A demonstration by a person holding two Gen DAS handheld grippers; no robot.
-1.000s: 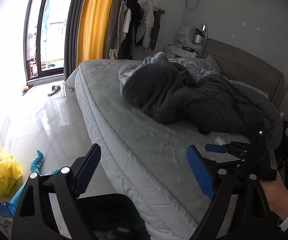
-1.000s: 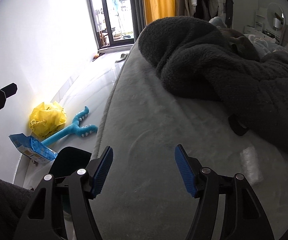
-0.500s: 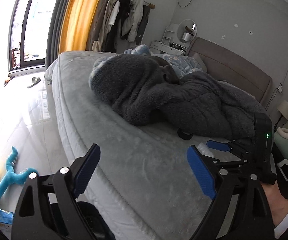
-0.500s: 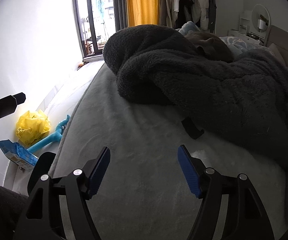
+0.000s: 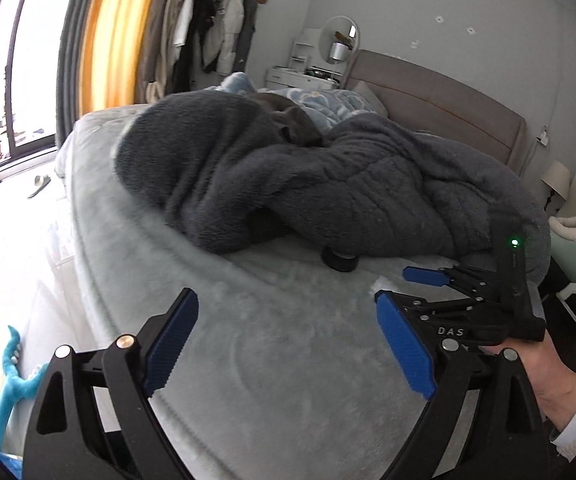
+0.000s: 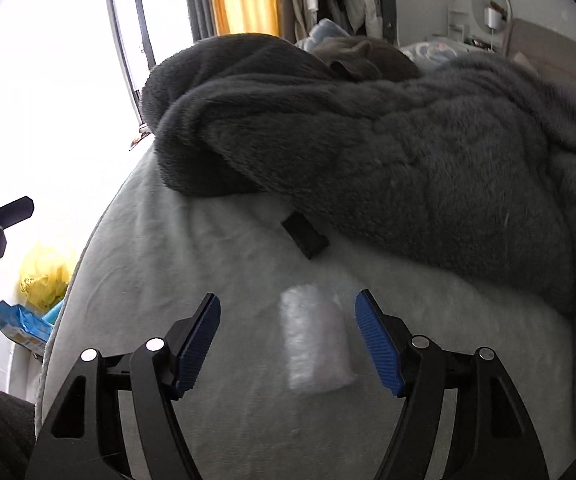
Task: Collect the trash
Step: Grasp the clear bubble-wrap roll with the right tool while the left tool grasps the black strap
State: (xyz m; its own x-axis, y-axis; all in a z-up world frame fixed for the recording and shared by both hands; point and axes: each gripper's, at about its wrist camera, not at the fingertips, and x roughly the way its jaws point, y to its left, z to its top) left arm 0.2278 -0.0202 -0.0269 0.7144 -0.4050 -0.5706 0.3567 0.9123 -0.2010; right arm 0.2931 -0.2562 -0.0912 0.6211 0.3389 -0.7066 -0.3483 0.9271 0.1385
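Right tongs [image 6: 288, 344] released, straddling a clear wrapper [image 6: 316, 344] flat on the bed [image 6: 208, 248], near the blanket [image 6: 408, 152]. Left tongs [image 5: 288, 352] released, nothing between.

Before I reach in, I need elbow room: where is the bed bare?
Bare pale grey mattress runs from the bed's near edge to the rumpled dark grey fleece blanket. The blanket hem is crowded: small black object, clear plastic wrapper lying between the open right gripper's fingers.
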